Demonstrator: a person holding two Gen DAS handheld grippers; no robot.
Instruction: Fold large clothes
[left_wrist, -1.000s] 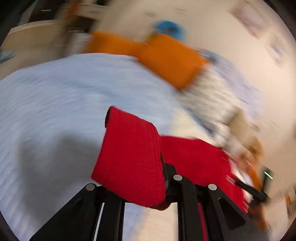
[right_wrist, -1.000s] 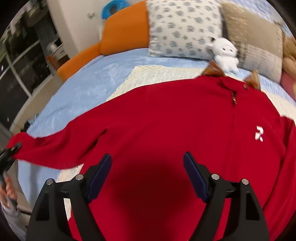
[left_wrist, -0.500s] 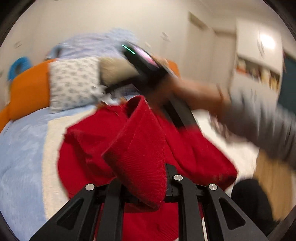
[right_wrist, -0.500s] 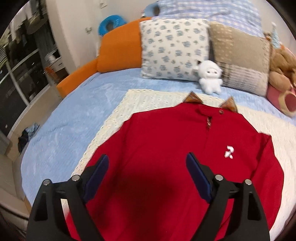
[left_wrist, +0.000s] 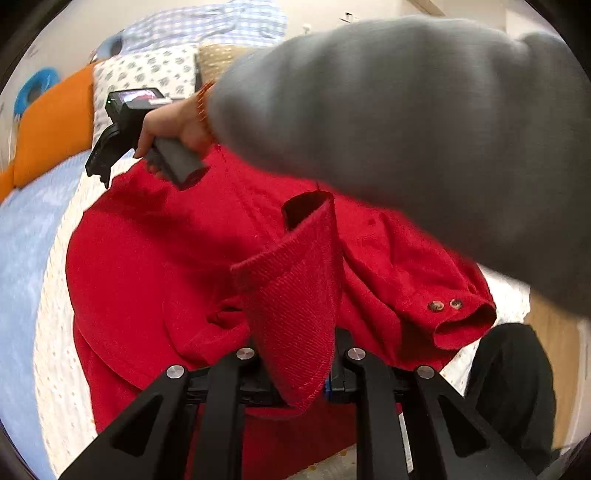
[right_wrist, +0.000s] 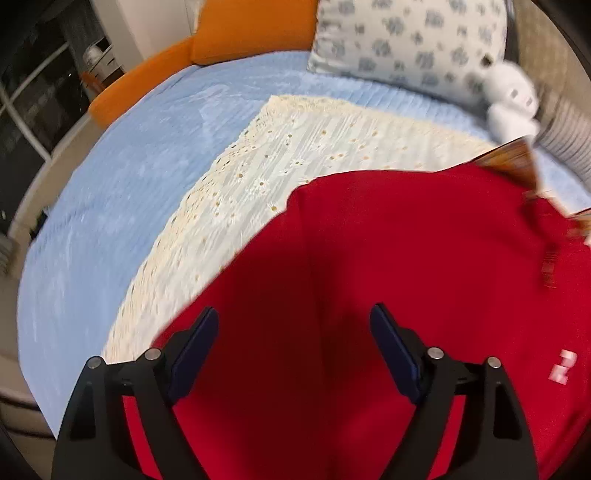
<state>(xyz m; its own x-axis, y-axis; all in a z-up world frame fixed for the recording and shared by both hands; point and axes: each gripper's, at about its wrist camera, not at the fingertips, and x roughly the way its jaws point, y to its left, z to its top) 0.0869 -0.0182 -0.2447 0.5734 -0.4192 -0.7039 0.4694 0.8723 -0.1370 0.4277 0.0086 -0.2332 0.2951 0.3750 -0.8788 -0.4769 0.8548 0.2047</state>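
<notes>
Left jaws: my left gripper (left_wrist: 295, 369) is pinched tight on the cuff (left_wrist: 295, 302) of one sleeve of the red jacket (left_wrist: 155, 258); the cuff stands up out of the closed fingers like a cone, its open end pointing away from me.

Right jaws: my right gripper (right_wrist: 291, 354) hangs over the jacket's body with its blue pads (right_wrist: 194, 354) spread wide and closing a little; only flat red cloth shows below the gap, and neither pad presses on it.

Jacket: the red jacket (right_wrist: 406, 277) lies front up on the cream daisy-print blanket (right_wrist: 295, 147), which is spread over the blue bedcover (right_wrist: 129, 166). Its brown collar (right_wrist: 513, 158) points toward the pillows at the head of the bed.

Other sleeve: its cuff with two brown buttons (left_wrist: 445, 304) lies crumpled by the jacket's side, near the blanket's edge.

My right hand: seen from the left camera, it (left_wrist: 177, 125) grips the gripper's handle above the jacket's shoulder; my grey sleeve (left_wrist: 406, 129) fills the upper right.

Head of bed: patterned pillow (right_wrist: 406, 40), white plush toy (right_wrist: 511, 99), orange bolster (right_wrist: 255, 26).
</notes>
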